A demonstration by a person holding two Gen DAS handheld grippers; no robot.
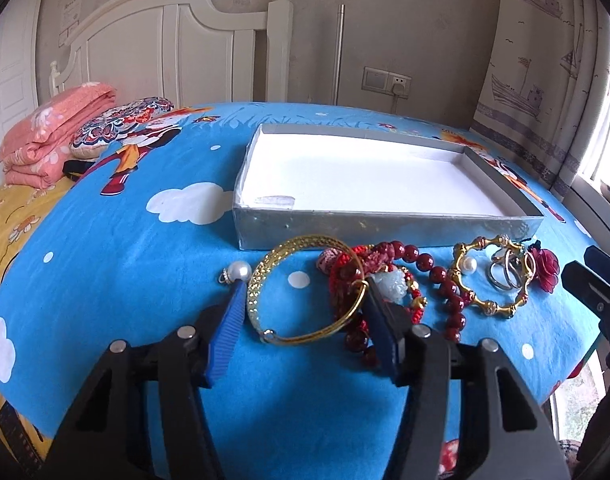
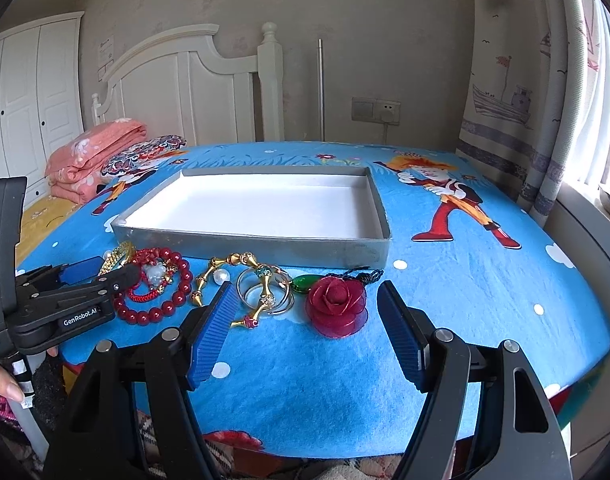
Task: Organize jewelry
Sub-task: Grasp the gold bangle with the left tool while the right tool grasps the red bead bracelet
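My left gripper (image 1: 305,300) is spread wide around the gold bangle (image 1: 305,292), one blue pad on each side, and I can't tell whether either pad touches it. My right gripper (image 2: 305,312) is spread wide too and holds nothing; the red rose ornament (image 2: 337,312) sits between its fingers.

Only the left wrist view gives me the loose pearl bead (image 1: 239,271), just beside my left finger's tip, and the whole gold bangle. In the right wrist view that bangle is mostly hidden behind my left tool (image 2: 65,300). That view alone shows the green pendant (image 2: 303,283), tucked between the rose and the silver rings (image 2: 265,292), and the far right corner of the bed.

Both views catch the red bead bracelet (image 1: 445,284), tangled with a red cord bracelet (image 2: 153,280) carrying a pale carved charm, and the gold bamboo-style bangle (image 1: 493,280) with a pearl inside its loop. All of it lies in a row along the near edge of the bed, just in front of the grey tray (image 2: 249,248), whose white floor is bare.

The bed wears a blue cartoon sheet (image 2: 425,300) with white clouds. A folded pink quilt (image 1: 53,136) and a patterned pillow (image 1: 121,124) lie by the white headboard (image 1: 165,40). A ship-print curtain (image 2: 505,80) hangs at right.
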